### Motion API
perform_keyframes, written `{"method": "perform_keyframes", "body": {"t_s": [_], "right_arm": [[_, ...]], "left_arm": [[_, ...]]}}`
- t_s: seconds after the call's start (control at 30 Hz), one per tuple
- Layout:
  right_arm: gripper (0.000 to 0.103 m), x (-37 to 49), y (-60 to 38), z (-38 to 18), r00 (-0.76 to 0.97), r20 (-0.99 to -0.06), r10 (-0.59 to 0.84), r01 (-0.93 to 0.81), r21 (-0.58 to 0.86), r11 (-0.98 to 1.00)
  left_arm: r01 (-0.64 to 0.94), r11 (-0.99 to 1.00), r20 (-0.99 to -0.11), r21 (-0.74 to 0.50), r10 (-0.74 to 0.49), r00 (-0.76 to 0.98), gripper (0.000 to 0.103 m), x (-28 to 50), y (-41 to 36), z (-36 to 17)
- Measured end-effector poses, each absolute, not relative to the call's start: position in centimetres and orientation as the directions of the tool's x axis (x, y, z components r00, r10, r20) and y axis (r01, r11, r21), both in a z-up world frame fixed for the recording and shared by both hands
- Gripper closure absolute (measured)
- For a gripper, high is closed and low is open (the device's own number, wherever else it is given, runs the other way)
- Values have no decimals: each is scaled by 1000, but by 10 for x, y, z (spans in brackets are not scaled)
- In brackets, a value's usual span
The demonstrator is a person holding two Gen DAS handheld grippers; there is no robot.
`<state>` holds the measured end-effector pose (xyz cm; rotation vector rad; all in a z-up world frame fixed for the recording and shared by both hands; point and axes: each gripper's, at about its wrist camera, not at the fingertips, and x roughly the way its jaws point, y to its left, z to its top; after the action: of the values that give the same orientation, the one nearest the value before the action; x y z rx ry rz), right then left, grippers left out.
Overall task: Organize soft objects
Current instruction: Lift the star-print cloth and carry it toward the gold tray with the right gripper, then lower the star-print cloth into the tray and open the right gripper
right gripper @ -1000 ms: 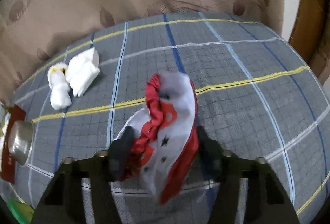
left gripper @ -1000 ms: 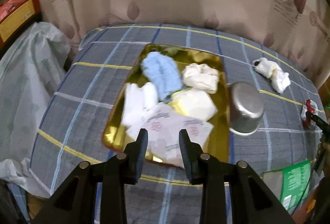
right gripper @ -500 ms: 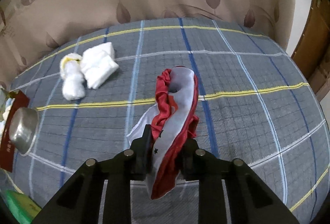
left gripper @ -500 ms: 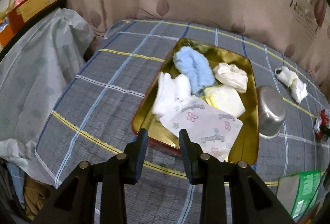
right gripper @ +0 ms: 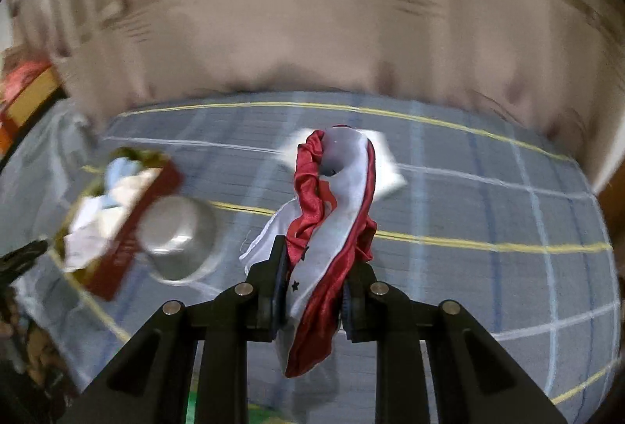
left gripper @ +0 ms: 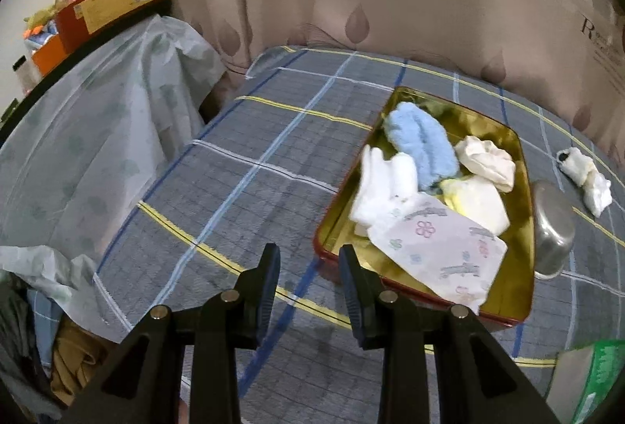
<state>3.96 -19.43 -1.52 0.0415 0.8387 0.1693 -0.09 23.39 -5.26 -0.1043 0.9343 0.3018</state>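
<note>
A red-and-white satin cloth [right gripper: 332, 228] hangs clamped between the jaws of the right hand-held gripper [right gripper: 312, 287], lifted above the plaid-covered worktop [right gripper: 488, 197]. To its left lies a gold tray [left gripper: 508, 287] holding soft items, a steel bowl [left gripper: 552, 232] beside it. The left hand-held gripper [left gripper: 308, 279] hovers unclenched and empty near the tray's corner.

A metal bowl [left gripper: 552, 232] stands beside a green packet [left gripper: 593, 377].
</note>
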Motion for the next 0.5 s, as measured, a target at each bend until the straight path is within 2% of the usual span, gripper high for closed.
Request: {"method": "perform_keyframes", "body": {"t_s": [0.17,0.33,0.5], "right_arm": [[82,45,-130,-3,618,-737,273,-270,127,954],[82,54,-69,1,574,-734,363,-380,154,912],[82,69,-10,-7,519,-740,428,-457,183,871]], "left_arm": [[-328,945,-810,14,203,550,71,-1,243,-54],[-361,930,-793,72,273,544,71,-1,247,-59],[-384,921,-785,63,283,551,71,-1,256,-58]]}}
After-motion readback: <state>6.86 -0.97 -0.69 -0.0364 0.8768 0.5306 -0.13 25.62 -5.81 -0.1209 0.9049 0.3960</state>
